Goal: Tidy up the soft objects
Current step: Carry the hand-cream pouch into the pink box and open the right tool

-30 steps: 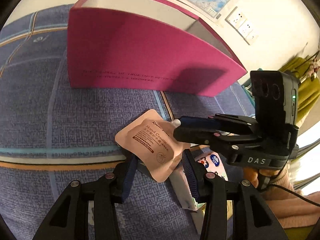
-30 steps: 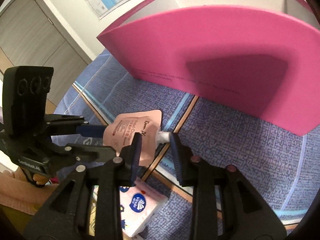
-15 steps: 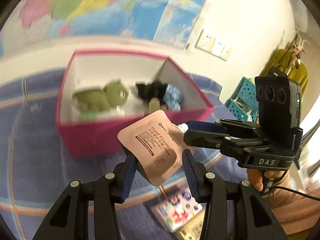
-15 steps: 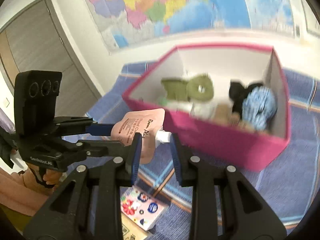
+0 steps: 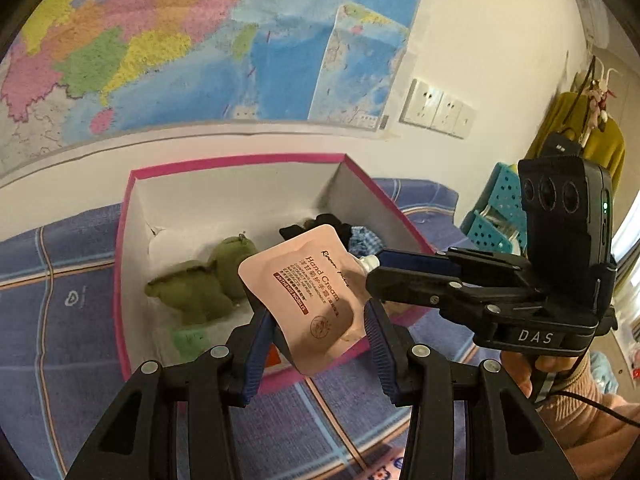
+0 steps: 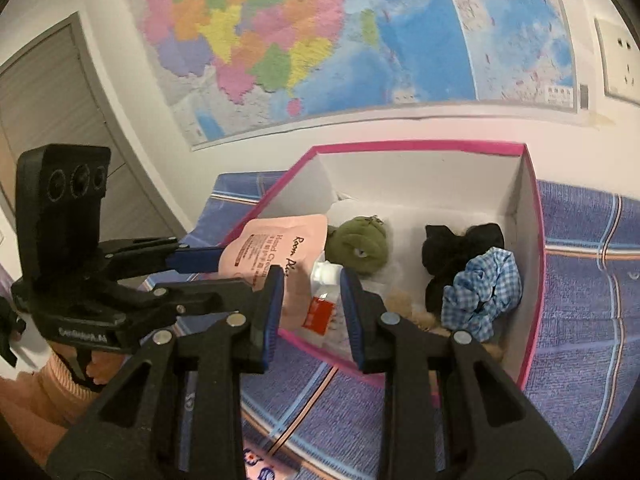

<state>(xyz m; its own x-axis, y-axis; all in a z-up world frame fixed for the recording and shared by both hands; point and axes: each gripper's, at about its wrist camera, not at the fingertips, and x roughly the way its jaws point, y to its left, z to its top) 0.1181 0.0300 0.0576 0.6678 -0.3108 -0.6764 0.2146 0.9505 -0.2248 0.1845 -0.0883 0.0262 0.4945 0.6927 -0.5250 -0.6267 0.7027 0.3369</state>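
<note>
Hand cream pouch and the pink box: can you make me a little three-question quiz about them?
1. True or false: the hand cream pouch lies flat on the blue cloth.
2. Which tongs grip the pouch's white cap? A left tongs B right tongs
3. Fill in: the green plush toy sits inside the pink ____.

Key: 1 false, it is held up over the box's front edge. 2 B. 3 box.
</note>
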